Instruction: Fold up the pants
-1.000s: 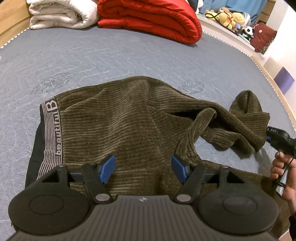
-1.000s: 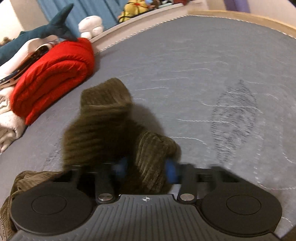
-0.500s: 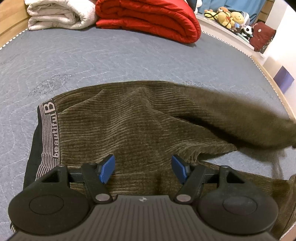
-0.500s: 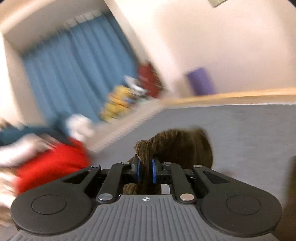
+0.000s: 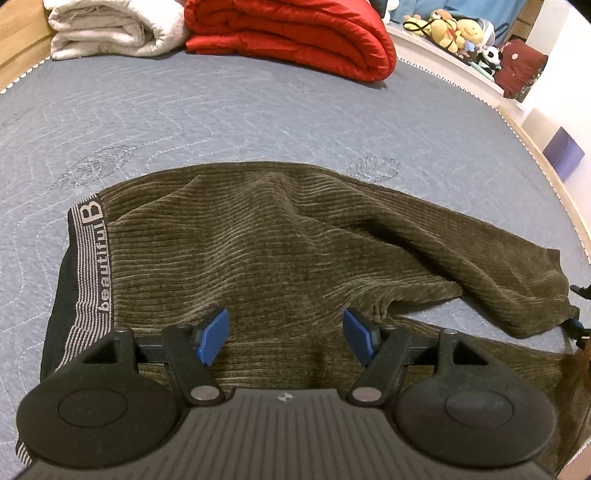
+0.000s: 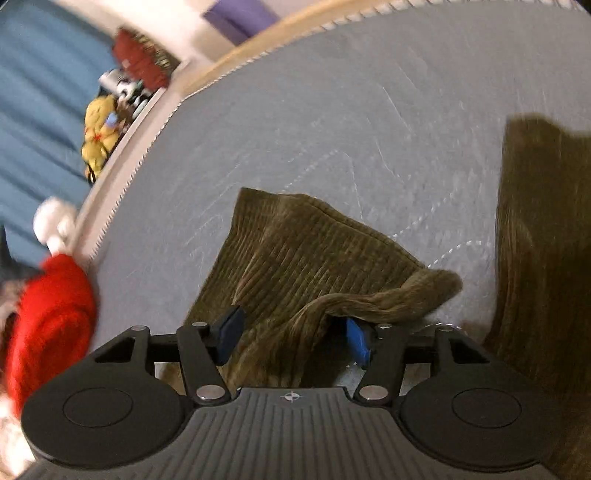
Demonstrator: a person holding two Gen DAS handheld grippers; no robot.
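Note:
Olive-brown corduroy pants point(image 5: 280, 243) lie on the grey quilted bed, their striped waistband point(image 5: 92, 251) with "beautiful B" lettering at the left. One leg stretches out to the right, its end point(image 5: 532, 291) near the bed's right side. My left gripper point(image 5: 286, 338) hovers open over the seat of the pants, holding nothing. My right gripper point(image 6: 291, 339) is open, with the leg end point(image 6: 306, 266) lying loose between its blue pads. The other leg point(image 6: 543, 229) runs along the right of that view.
A folded red quilt point(image 5: 291, 33) and a white blanket point(image 5: 110, 27) lie at the far end of the bed. Plush toys point(image 5: 454, 29) sit on a ledge beyond. The wooden bed edge point(image 5: 565, 199) runs along the right. Bare grey mattress point(image 5: 221, 110) lies between pants and quilts.
My right gripper swung the bunched leg out to the right, laid it down straight on the bed, and opened its jaws. The left gripper stayed open in place.

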